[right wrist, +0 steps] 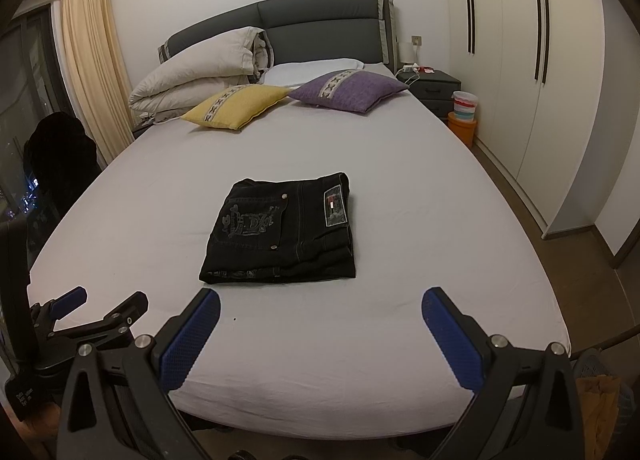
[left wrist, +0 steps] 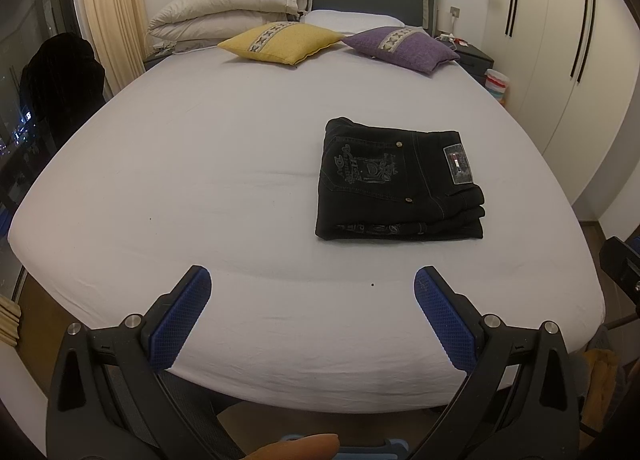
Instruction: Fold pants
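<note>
Black jeans (left wrist: 400, 183) lie folded into a compact rectangle on the white bed sheet (left wrist: 200, 179), back pocket embroidery and waist label facing up. They also show in the right wrist view (right wrist: 280, 232). My left gripper (left wrist: 312, 284) is open and empty above the bed's foot edge, well short of the pants and to their left. My right gripper (right wrist: 320, 304) is open and empty, just short of the pants' near edge. The left gripper (right wrist: 104, 304) also shows at the lower left of the right wrist view.
A yellow cushion (left wrist: 280, 41), a purple cushion (left wrist: 404, 45) and a folded beige duvet (left wrist: 232, 7) lie at the headboard. A nightstand (right wrist: 432, 89) and stacked tubs (right wrist: 464, 115) stand at the bed's right, by the wardrobe (right wrist: 540, 59). A dark garment (right wrist: 60, 155) hangs at the left.
</note>
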Demonstrator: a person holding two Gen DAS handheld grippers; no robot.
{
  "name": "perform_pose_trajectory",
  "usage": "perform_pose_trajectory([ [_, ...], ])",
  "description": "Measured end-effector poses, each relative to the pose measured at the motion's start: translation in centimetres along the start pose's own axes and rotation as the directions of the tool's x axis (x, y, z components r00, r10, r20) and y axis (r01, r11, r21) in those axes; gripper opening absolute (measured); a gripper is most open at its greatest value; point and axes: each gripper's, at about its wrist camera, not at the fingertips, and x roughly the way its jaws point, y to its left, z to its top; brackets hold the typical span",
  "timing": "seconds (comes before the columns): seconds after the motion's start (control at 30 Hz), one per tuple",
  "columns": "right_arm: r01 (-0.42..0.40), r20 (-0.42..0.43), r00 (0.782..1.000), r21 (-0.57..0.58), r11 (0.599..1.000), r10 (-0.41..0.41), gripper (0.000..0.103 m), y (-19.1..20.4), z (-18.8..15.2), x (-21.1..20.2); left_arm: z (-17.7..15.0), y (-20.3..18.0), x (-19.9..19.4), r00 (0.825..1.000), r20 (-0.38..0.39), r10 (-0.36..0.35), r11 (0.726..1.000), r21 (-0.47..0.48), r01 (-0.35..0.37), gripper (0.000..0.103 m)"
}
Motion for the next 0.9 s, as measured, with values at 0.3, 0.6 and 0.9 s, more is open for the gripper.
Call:
perform_pose_trajectory([
  [0.3, 0.000, -0.003, 1.000, 0.000, 1.000, 0.000, 0.103, 0.04, -0.06, 0.05, -0.12, 0.02, 0.07, 1.000, -0.001, -0.002, 1.000, 0.001, 0.002, 0.103],
  [0.6, -0.002, -0.006, 1.000, -0.001, 1.000, 0.002, 0.103, 0.16, -0.50, 0.25, -0.09, -0.01, 0.04, 1.000, 0.000, -0.001, 1.000, 0.000, 0.001, 0.103],
  [0.9, -0.003, -0.007, 1.000, -0.002, 1.000, 0.003, 0.103, 0.14, -0.83, 0.37, -0.18, 0.00, 0.07, 1.000, 0.001, -0.003, 1.000, 0.001, 0.003, 0.103],
])
